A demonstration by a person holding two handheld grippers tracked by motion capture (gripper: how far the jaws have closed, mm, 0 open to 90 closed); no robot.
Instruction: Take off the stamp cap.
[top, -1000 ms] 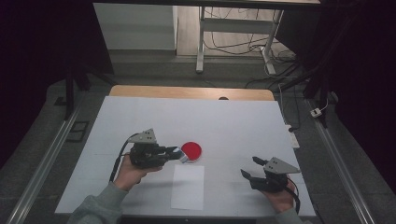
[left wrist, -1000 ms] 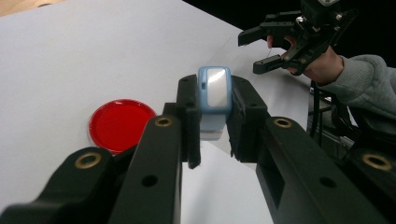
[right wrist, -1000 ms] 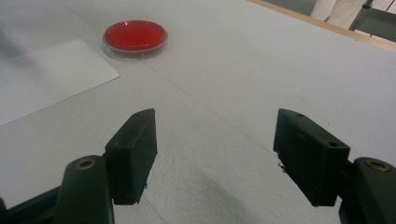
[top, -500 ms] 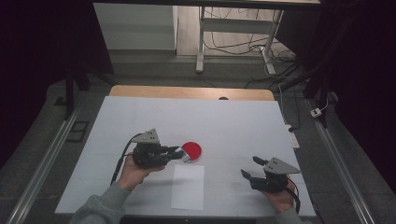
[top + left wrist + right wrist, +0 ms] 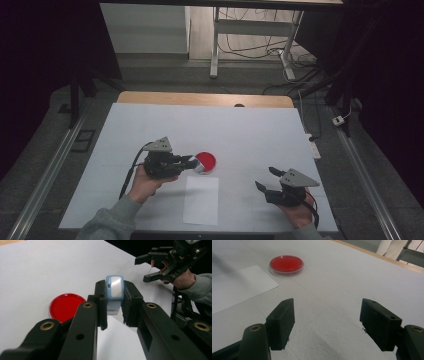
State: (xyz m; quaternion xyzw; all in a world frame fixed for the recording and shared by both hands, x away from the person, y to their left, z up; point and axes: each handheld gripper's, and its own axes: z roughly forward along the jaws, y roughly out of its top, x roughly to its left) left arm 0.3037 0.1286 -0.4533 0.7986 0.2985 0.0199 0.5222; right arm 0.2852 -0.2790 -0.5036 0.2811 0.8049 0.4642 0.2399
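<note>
**Left gripper holds a small blue-and-white block beside the red dish; right gripper waits open**

Taking the red dish as the landmark, the nearest thing to the camera in the high view is the white sheet of paper, lying flat on the tabletop just on the person's side of the dish. Its far edge stops just short of the dish, which suggests that it is laid out as a clean working spot within easy reach of both hands.

To the right of the dish and nearer the person, well apart from it, the right gripper rests low over the tabletop. Its jaws have just been opening and now stand wide, with nothing between them; the right gripper view shows bare white surface in the gap and the dish farther off. Held like this it looks parked and ready rather than at work.

Just left of the dish, the left gripper points toward it, its tips almost at the rim. Its jaws are clamped tight on a small blue-and-white block, gripped by its sides so that the pale face stands upright and clear of the pads. In the left gripper view the block hangs above the paper's edge, with the dish just beside it. That hold probably keeps the block steady for setting down or bringing to the dish.

Beyond the dish the tabletop runs on to its wooden far edge.
</note>
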